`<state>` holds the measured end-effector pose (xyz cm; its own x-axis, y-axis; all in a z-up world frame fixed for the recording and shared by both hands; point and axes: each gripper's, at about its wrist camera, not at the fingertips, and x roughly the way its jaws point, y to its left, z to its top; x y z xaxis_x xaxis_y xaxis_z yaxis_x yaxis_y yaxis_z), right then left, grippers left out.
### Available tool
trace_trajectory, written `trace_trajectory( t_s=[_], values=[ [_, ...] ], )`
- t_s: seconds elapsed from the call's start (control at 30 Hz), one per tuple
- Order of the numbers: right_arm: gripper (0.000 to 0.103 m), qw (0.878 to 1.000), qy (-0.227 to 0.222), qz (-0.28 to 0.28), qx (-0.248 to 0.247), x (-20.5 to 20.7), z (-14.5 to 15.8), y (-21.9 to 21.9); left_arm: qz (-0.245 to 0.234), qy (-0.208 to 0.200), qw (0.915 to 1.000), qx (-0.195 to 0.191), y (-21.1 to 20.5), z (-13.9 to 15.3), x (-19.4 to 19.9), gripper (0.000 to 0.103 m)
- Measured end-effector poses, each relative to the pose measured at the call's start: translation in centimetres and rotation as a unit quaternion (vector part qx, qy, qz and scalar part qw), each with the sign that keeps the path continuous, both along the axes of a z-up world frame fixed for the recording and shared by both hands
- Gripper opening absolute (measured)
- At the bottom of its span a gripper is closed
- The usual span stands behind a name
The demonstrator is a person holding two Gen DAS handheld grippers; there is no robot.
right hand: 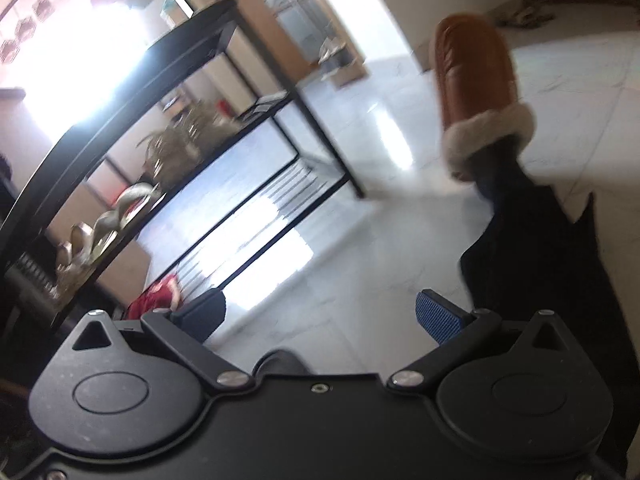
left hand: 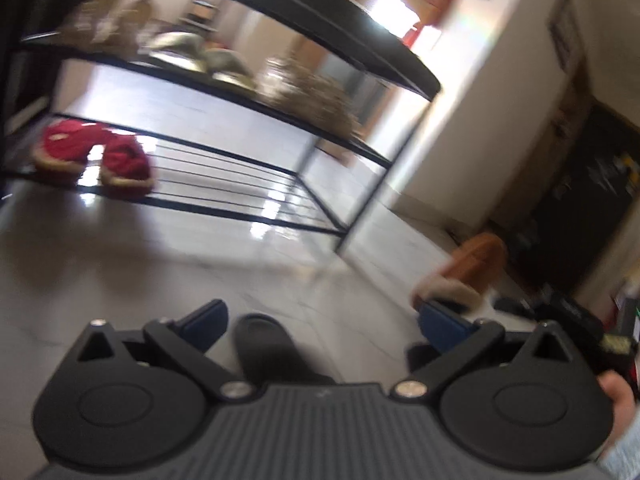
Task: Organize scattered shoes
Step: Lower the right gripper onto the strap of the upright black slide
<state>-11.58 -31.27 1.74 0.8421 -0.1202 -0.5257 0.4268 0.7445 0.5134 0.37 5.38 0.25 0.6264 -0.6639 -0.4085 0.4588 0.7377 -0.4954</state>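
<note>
Left wrist | left tongs [left hand: 320, 324] spread wide, tilted down, empty

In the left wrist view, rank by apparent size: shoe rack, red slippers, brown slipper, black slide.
1. shoe rack, by far the largest.
2. red slippers, taken as a pair.
3. brown slipper and black slide: unsure, since the hand-held gripper hides part of both.

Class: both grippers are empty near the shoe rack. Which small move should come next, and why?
Probably lower the left gripper, jaws wide open, onto the black slipper lying on the floor just below it. The red slippers already sit on the rack's bottom shelf, which has space beside them.
</note>
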Motion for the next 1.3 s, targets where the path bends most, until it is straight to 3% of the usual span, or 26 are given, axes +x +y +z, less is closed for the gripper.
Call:
trace_trajectory(
  t_s=[0.1, 0.3, 0.4, 0.57, 0.67, 0.77, 0.87, 1.0, 1.1, 1.3],
  values=[
    [0.103, 0.998, 0.036, 0.052, -0.008, 1.2, -0.6, 1.5, 0.045, 0.006, 0.999, 0.005, 2.1, -0.5, -0.4, 0.102],
    [0.103, 0.979, 0.141, 0.137, -0.053, 2.8, -3.4, 6.4, 0.068, 0.037, 0.997, 0.002, 5.5, -2.8, -2.1, 0.102],
    [0.103, 0.97, 0.179, 0.154, -0.063, 3.0, -4.6, 8.0, 0.075, 0.034, 0.9965, 0.012, 6.6, -3.8, -2.8, 0.102],
    [0.103, 0.944, 0.244, 0.195, -0.104, 3.1, -6.6, 10.8, 0.098, -0.006, 0.9939, 0.05, 7.2, -5.2, -3.6, 0.102],
    [0.103, 0.931, 0.268, 0.207, -0.14, 2.9, -7.0, 12.2, 0.099, -0.02, 0.9921, 0.076, 6.8, -6.5, -3.8, 0.102],
    [0.103, 0.916, 0.251, 0.239, -0.202, 2.6, -6.8, 13.8, 0.079, -0.019, 0.9925, 0.091, 6.1, -7.5, -3.6, 0.102],
    [0.103, 0.903, 0.247, 0.271, -0.225, 2.6, -6.7, 14.6, 0.078, -0.018, 0.9924, 0.093, 6.0, -7.8, -3.4, 0.102],
    [0.103, 0.905, 0.238, 0.3, -0.187, 2.3, -6.4, 14.2, 0.085, 0.018, 0.9947, 0.054, 7.2, -8.2, -2.8, 0.102],
    [0.103, 0.906, 0.254, 0.29, -0.174, 2.4, -6.5, 13.6, 0.102, 0.046, 0.9933, 0.025, 8.2, -8.6, -2.2, 0.102],
    [0.103, 0.917, 0.281, 0.27, -0.086, 3.4, -8.2, 11.4, 0.121, 0.07, 0.9902, 0.006, 9.0, -9.2, -1.5, 0.102]
  ],
)
